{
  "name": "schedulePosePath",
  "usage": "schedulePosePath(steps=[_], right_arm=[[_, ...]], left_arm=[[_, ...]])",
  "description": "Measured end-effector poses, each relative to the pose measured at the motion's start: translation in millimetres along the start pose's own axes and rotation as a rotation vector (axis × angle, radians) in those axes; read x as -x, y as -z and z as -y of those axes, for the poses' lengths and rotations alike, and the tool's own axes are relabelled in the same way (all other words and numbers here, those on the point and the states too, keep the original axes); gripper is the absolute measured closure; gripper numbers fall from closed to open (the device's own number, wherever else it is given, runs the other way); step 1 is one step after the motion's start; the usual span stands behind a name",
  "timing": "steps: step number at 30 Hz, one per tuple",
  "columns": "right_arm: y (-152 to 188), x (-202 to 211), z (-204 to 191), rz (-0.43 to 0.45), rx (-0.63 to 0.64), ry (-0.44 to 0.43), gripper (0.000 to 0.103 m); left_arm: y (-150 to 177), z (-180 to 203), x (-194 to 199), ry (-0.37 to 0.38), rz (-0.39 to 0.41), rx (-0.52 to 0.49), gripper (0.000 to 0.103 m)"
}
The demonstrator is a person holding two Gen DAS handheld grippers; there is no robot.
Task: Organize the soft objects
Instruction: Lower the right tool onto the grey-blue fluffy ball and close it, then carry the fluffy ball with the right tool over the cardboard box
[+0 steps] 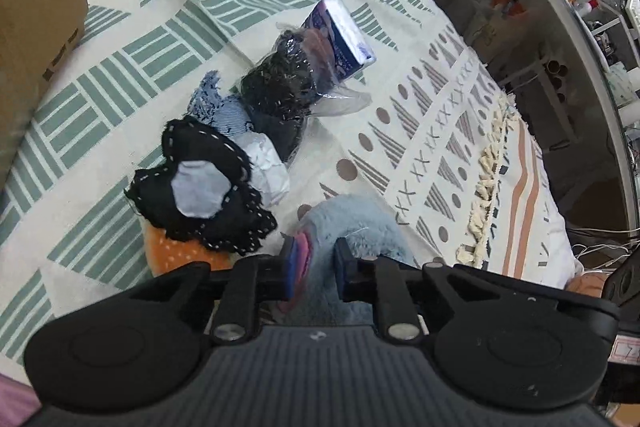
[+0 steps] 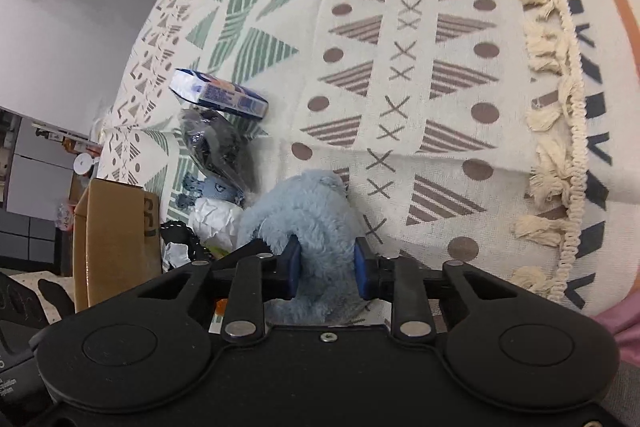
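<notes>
Right tongs (image 2: 326, 269) pinch my blue plush (image 2: 308, 215) for lifting toward the box (image 2: 112, 239); left tongs (image 1: 314, 269) gape slightly, empty (plush fur between them).

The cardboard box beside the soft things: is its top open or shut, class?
Open. In the right wrist view the cardboard box shows an upright flap and no closed lid; whether anything lies inside cannot be told.

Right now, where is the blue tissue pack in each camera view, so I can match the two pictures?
Left wrist view: the blue tissue pack lies upper centre, just beyond the clear bag of dark fabric.
Right wrist view: the pack lies left of centre, above the same bag.
Shared landmark: the cardboard box.
</notes>
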State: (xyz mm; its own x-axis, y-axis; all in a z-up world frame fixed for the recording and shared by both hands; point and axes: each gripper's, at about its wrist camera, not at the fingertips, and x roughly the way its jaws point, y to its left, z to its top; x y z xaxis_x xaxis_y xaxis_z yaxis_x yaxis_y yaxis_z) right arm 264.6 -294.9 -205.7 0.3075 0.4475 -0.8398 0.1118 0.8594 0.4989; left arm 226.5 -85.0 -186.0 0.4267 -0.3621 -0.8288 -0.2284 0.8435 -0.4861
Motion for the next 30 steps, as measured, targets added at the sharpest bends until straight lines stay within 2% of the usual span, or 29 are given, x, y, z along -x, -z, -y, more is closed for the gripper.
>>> schedulePosePath(steps=[6, 15, 30], right_arm=[[4.3, 20.9, -4.3, 0.044, 0.009, -0.019, 0.079], [13.0, 58.9, -30.8, 0.144, 0.071, -0.049, 0.079], [34.1, 98.7, -84.4, 0.265, 0.154, -0.105, 0.079]], left_arm=[[3.0, 7.1, 20.9, 0.032, 0.033, -0.014, 0.086], [3.2, 19.2, 63.8, 0.07, 0.119, -0.052, 0.086], [0.2, 7.3, 135.9, 0.136, 0.249, -0.086, 0.086]])
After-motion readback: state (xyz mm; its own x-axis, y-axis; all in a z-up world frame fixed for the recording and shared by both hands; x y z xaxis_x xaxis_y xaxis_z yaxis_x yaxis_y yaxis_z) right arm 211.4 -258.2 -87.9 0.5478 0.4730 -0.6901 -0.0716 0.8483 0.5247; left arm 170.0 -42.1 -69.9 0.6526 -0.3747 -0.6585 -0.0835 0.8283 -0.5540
